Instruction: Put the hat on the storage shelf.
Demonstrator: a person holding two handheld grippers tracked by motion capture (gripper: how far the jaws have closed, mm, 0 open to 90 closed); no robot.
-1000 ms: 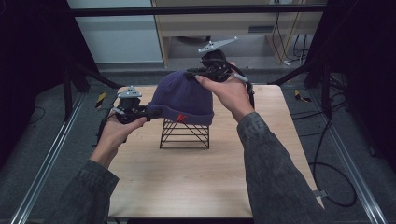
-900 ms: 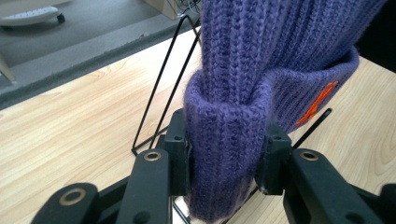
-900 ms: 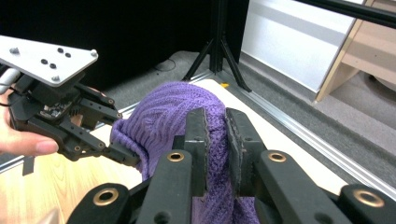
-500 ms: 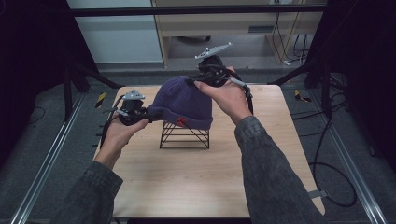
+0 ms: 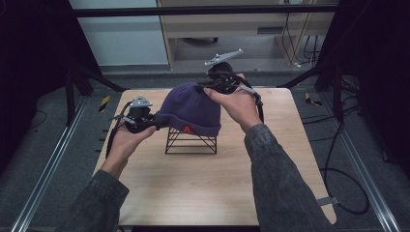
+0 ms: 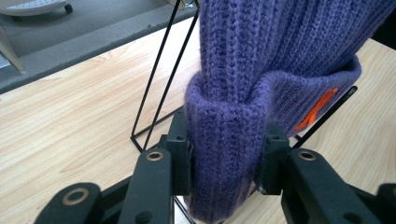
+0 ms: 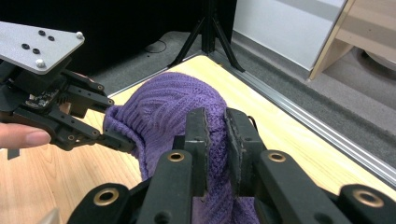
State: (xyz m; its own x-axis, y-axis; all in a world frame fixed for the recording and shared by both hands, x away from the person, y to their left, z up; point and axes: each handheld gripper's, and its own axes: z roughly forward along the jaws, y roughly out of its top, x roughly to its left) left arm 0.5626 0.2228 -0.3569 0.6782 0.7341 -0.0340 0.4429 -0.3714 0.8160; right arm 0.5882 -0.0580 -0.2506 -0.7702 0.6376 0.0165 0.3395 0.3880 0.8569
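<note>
A purple knit beanie (image 5: 189, 107) with an orange tag hangs stretched between both grippers, over a black wire stand (image 5: 191, 141) in the middle of the wooden table (image 5: 212, 183). My left gripper (image 5: 153, 123) is shut on the folded cuff at the beanie's left side; in the left gripper view the thick cuff (image 6: 229, 135) is pinched between the jaws (image 6: 228, 154). My right gripper (image 5: 202, 88) is shut on the beanie's far top edge; in the right gripper view a fold of the knit (image 7: 163, 112) sits between the jaws (image 7: 215, 140).
Metal rails run along the floor on both sides of the table. A cabinet and cables stand beyond the far edge. Tripod legs rise at the left and right of the table. The table's near half is bare wood.
Both hands have drifted slightly with the beanie; the right gripper sits a little higher over the stand. Both grips stay as they were.
</note>
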